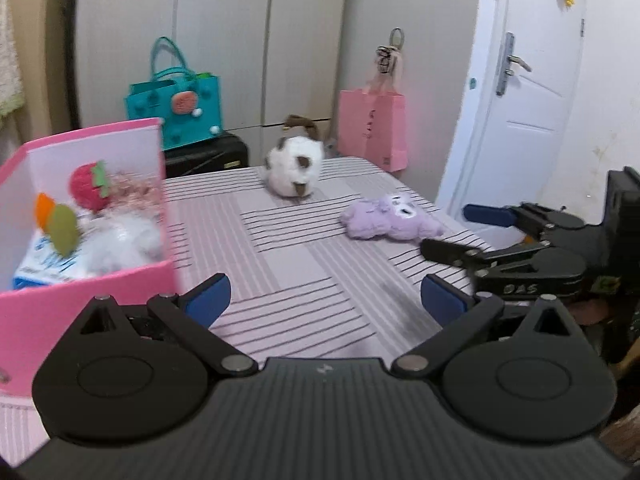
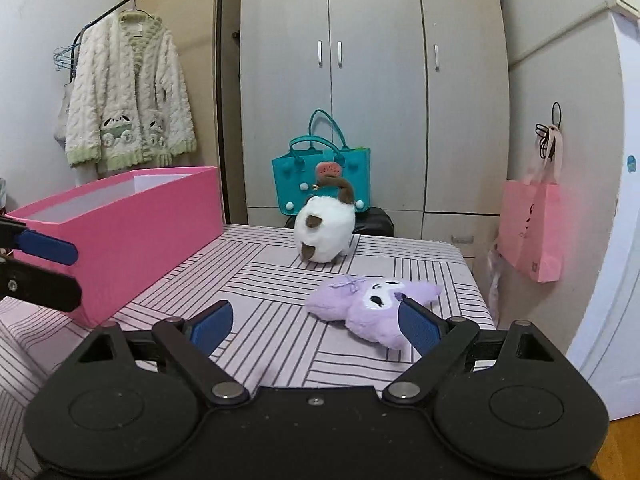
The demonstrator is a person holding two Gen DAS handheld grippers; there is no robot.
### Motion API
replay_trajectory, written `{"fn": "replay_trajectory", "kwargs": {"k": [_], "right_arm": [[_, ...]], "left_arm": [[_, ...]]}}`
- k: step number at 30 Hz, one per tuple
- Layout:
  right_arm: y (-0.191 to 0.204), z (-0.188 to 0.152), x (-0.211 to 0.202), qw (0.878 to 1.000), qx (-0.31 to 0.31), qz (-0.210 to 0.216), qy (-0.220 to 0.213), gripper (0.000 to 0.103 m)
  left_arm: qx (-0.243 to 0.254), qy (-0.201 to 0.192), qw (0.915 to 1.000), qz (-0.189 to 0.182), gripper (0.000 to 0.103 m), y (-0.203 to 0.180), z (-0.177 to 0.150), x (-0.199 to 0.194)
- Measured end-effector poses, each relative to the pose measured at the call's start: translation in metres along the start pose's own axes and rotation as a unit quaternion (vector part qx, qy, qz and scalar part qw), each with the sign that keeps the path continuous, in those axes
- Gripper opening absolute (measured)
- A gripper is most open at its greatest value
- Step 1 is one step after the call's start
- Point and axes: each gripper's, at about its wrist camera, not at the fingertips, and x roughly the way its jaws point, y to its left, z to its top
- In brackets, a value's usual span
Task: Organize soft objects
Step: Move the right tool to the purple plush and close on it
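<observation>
A purple plush (image 1: 390, 220) (image 2: 370, 306) lies on the striped tablecloth (image 1: 292, 264) (image 2: 260, 276). A white and brown plush cat (image 1: 294, 168) (image 2: 326, 232) sits behind it near the far edge. A pink box (image 1: 84, 280) (image 2: 132, 232) stands at the left and holds a strawberry plush (image 1: 86, 188), a white plush and other soft things. My left gripper (image 1: 324, 300) is open and empty above the cloth, next to the box. My right gripper (image 2: 316, 326) (image 1: 444, 230) is open and empty, its right finger just in front of the purple plush.
A teal bag (image 1: 176, 108) (image 2: 322, 176) sits on a black case behind the table. A pink paper bag (image 1: 372, 132) (image 2: 532, 232) hangs at the right. A wardrobe (image 2: 372, 80) stands behind, a white door (image 1: 536, 80) at the right, a hanging cardigan (image 2: 128, 100) at the left.
</observation>
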Motion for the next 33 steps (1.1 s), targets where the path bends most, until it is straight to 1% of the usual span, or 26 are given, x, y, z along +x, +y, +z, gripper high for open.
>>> {"fn": "replay_trajectory", "kwargs": {"k": [5,9,12,14,17,24,27,30,33], "right_arm": [[-0.015,-0.003,0.013,0.999,0.023,-0.01,0.02,0.092],[-0.025,-0.006,0.023,0.998,0.02,-0.03,0.043,0.093],[-0.031,-0.005,0.029,0.997,0.012,-0.025,0.068,0.093],[-0.032,-0.003,0.031,0.996,-0.006,-0.023,0.081,0.093],[-0.034,0.001,0.037,0.995,-0.026,-0.028,0.094,0.093],[-0.039,0.008,0.064,0.992,-0.042,-0.024,0.119,0.093],[-0.043,0.011,0.073,0.991,-0.027,-0.017,0.128,0.093],[-0.048,0.014,0.081,0.99,0.002,-0.002,0.142,0.093],[-0.049,0.016,0.088,0.988,0.011,0.003,0.152,0.093]], "left_arm": [[0.004,0.0,0.9998,-0.02,0.102,-0.018,0.008,0.027],[-0.001,0.007,0.9997,-0.025,0.101,-0.025,0.017,0.053],[-0.007,0.023,0.9995,-0.021,0.101,-0.026,0.023,0.077],[-0.02,0.026,0.9992,-0.022,0.1,-0.025,0.027,0.093],[-0.052,0.032,0.9977,-0.029,0.1,-0.021,0.033,0.112],[-0.083,0.045,0.9955,-0.01,0.099,-0.019,0.042,0.149],[-0.099,0.056,0.9935,-0.011,0.097,-0.019,0.045,0.164],[-0.097,0.074,0.9924,-0.012,0.093,-0.024,0.046,0.183],[-0.101,0.079,0.9916,-0.018,0.093,-0.023,0.047,0.192]]}}
